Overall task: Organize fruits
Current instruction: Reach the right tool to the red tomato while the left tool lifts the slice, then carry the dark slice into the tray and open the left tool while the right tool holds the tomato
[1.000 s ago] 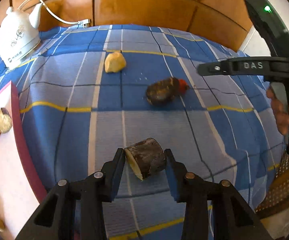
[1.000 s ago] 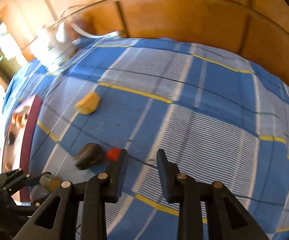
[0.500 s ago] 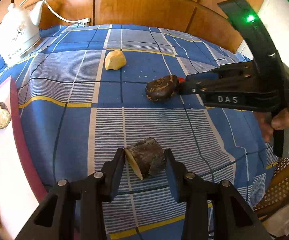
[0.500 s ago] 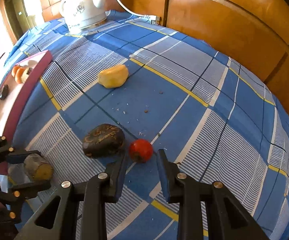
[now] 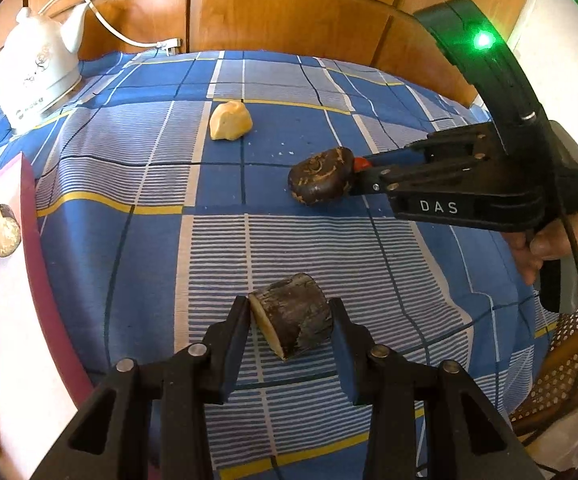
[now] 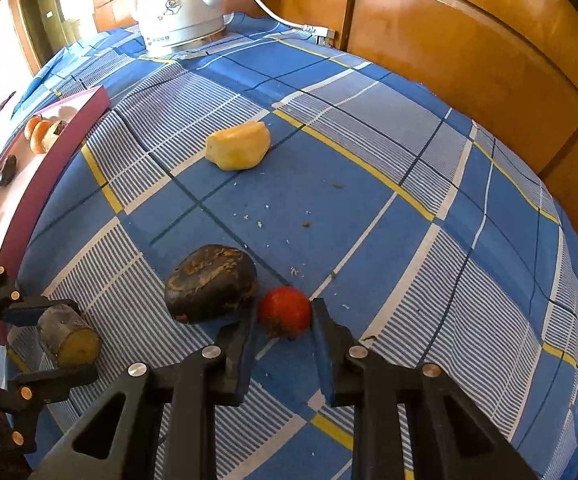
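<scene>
My left gripper (image 5: 288, 306) is shut on a short dark-barked chunk (image 5: 295, 326) with a pale yellow cut face, held low over the blue checked cloth. The right wrist view shows that chunk (image 6: 69, 336) at the lower left. My right gripper (image 6: 284, 312) is closing, and both pads touch the small red fruit (image 6: 285, 316) lying on the cloth between them. A dark brown fruit (image 6: 211, 282) lies right against that gripper's left finger. A peeled yellow piece (image 6: 237, 146) lies farther back. In the left wrist view the right gripper (image 5: 359, 170) reaches in from the right, beside the brown fruit (image 5: 321, 176).
A board with a pink rim (image 5: 29, 208) at the left holds orange and dark pieces. A white electric kettle (image 5: 37, 76) with its cord stands at the back left. Wooden panelling closes the far side. A wicker seat (image 5: 561, 380) shows at the lower right.
My right gripper swung in, rolled and came down, so the red fruit now sits between its fingers, and its jaws have narrowed. My left gripper and its chunk have stayed put.
</scene>
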The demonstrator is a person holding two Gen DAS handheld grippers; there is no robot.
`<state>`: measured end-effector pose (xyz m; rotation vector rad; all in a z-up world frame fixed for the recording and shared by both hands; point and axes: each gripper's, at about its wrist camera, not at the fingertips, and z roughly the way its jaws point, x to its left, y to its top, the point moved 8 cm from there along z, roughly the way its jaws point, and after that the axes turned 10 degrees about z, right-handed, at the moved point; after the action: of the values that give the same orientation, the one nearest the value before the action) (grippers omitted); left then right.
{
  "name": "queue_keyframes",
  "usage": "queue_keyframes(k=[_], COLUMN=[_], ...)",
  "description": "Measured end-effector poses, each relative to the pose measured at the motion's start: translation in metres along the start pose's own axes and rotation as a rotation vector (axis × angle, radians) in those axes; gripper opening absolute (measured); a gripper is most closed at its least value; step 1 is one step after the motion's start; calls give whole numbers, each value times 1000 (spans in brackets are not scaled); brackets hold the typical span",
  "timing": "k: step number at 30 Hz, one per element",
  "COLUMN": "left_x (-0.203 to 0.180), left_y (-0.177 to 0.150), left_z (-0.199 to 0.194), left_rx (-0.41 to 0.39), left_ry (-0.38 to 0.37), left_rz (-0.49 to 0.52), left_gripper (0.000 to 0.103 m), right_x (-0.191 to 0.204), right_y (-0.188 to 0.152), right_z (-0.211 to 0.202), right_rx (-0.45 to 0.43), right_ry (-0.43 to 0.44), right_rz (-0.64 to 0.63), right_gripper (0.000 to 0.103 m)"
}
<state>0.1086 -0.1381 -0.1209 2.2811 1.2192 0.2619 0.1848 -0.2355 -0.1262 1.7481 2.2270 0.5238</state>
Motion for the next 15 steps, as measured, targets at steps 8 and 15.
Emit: queue_keyframes(k=[8, 15], left_x=[3, 38], left_y=[9, 17], left_z=[-29, -73], left_rx=[-70, -159], left_ry=[12, 55], left_rz=[2, -89], left_gripper=[39, 39], right_x=[-10, -14], right_y=[4, 4], right_z=[-3, -6], right_rx=[-10, -21], right_ry=[-24, -49], right_rz=[45, 56], right_gripper=[26, 26])
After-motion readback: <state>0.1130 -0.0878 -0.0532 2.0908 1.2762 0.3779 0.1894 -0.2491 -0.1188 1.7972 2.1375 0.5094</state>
